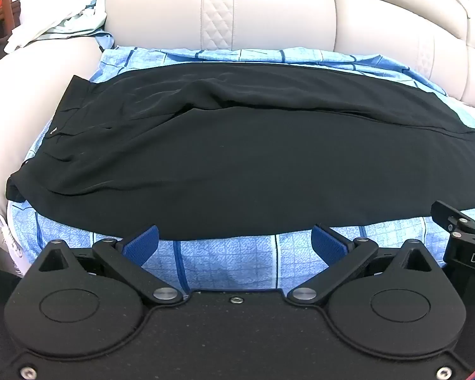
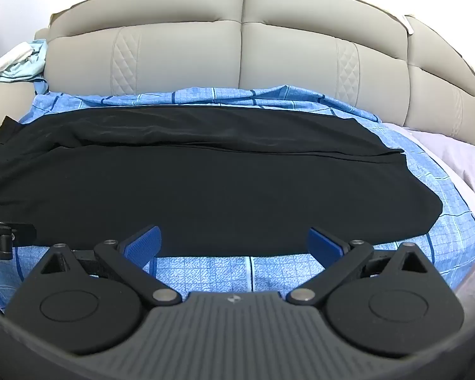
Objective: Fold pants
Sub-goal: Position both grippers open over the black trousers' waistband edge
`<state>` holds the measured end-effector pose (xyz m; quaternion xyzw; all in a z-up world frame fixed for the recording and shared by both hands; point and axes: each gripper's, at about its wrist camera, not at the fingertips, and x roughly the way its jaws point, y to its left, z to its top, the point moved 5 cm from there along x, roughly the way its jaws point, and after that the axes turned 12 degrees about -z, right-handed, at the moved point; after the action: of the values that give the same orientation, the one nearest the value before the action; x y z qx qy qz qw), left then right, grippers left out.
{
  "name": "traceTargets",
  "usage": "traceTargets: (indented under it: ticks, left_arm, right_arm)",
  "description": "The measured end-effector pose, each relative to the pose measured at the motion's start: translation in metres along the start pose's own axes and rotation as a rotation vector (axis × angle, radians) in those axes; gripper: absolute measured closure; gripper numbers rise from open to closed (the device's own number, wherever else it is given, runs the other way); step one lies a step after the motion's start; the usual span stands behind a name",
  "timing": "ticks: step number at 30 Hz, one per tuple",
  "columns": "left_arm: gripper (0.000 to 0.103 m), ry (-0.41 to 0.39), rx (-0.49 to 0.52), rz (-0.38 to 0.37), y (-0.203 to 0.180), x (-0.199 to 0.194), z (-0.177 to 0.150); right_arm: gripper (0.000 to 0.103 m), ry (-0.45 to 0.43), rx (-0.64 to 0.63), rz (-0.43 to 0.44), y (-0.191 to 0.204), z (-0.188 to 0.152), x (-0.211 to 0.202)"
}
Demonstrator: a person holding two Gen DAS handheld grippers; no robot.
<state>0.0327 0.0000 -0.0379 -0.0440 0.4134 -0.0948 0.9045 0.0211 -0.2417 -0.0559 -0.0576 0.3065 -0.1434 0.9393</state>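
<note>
Ahead of both grippers: pants lie crosswise on blue sheet; left gripper nearer waistband, right gripper nearer hems; jaws of both apart, empty.

Through the left wrist view I saw the black pants spread flat across the blue checked sheet, my left gripper hovering spread wide at their near edge, holding nothing.

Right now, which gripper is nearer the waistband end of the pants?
Left. The left gripper sits open beside the near hem toward the waistband end; the right gripper, also open, is farther along toward the leg cuffs.
</note>
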Motion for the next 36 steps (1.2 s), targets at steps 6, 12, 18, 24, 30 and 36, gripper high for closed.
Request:
traceTargets:
  ticks: [6,12,18,24,30,36]
  left_arm:
    - [0.000,0.008,0.003,0.002,-0.001,0.000,0.000]
    - [0.000,0.009,-0.006,-0.004,0.003,0.001,0.001]
    - [0.000,-0.002,-0.014,0.000,0.010,0.003,0.008]
    - [0.000,-0.014,0.005,0.009,0.010,0.004,0.013]
    - [0.000,-0.017,0.017,0.016,0.010,0.007,0.020]
    - [0.000,-0.019,-0.005,0.048,0.028,0.023,0.039]
  right_arm:
    - [0.000,0.001,0.002,-0.007,-0.001,-0.001,-0.001]
    - [0.000,0.001,0.003,-0.006,0.001,0.001,0.000]
    - [0.000,0.007,0.003,-0.010,0.000,0.008,0.005]
    - [0.000,-0.019,0.012,-0.025,-0.003,0.014,0.003]
    - [0.000,-0.033,-0.010,-0.031,0.002,0.018,0.006]
    - [0.000,-0.050,0.002,-0.029,-0.002,0.032,0.019]
